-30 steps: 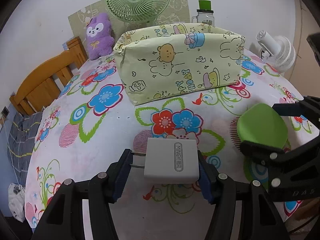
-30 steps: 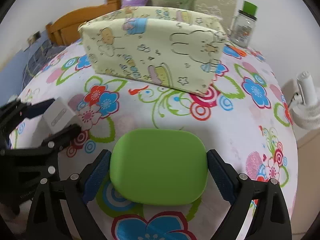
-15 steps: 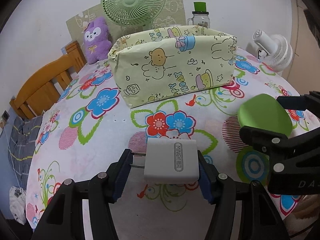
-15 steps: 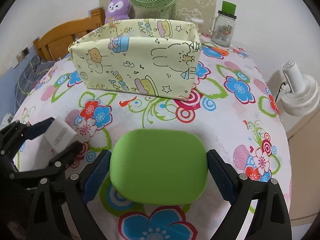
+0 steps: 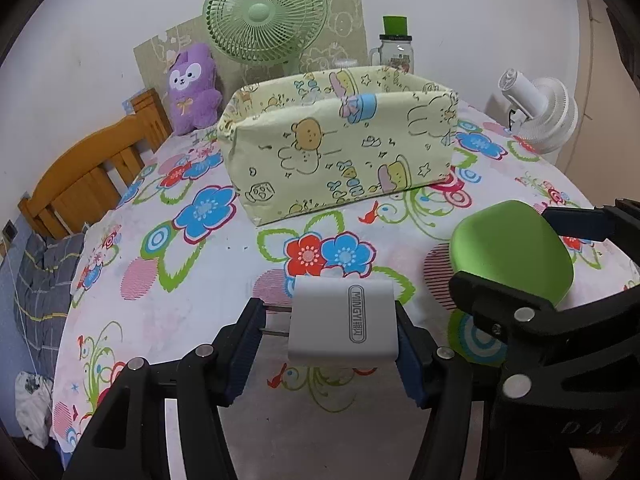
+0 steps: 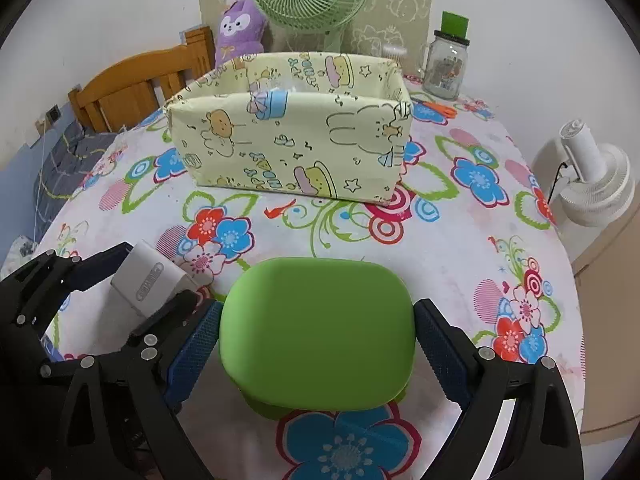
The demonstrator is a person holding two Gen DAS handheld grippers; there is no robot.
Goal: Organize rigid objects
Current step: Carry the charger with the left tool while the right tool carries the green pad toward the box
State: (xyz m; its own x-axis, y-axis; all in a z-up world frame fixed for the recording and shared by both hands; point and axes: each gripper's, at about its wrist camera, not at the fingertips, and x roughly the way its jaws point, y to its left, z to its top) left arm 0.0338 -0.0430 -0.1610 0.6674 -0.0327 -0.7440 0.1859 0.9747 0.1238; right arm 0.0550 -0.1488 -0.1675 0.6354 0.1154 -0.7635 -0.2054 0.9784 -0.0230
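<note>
My left claw (image 5: pixel 326 334) pinches the white charger (image 5: pixel 344 326), in front of the yellow fabric box (image 5: pixel 340 152). My right claw (image 6: pixel 318 344) pinches the green case (image 6: pixel 316 332), also before this box.

We hold our left gripper (image 5: pixel 326 334) low and level, its black arms reaching forward and its blue pads (image 5: pixel 245 346) pressed against both sides of a white charger (image 5: pixel 346 322), prongs pointing to our left. Our right gripper (image 6: pixel 316 334) sits just beside it on our right, at about the same height, its blue pads (image 6: pixel 438 350) clamped on the two sides of a green case (image 6: pixel 316 332). Both grippers point forward, side by side and close together.
</note>
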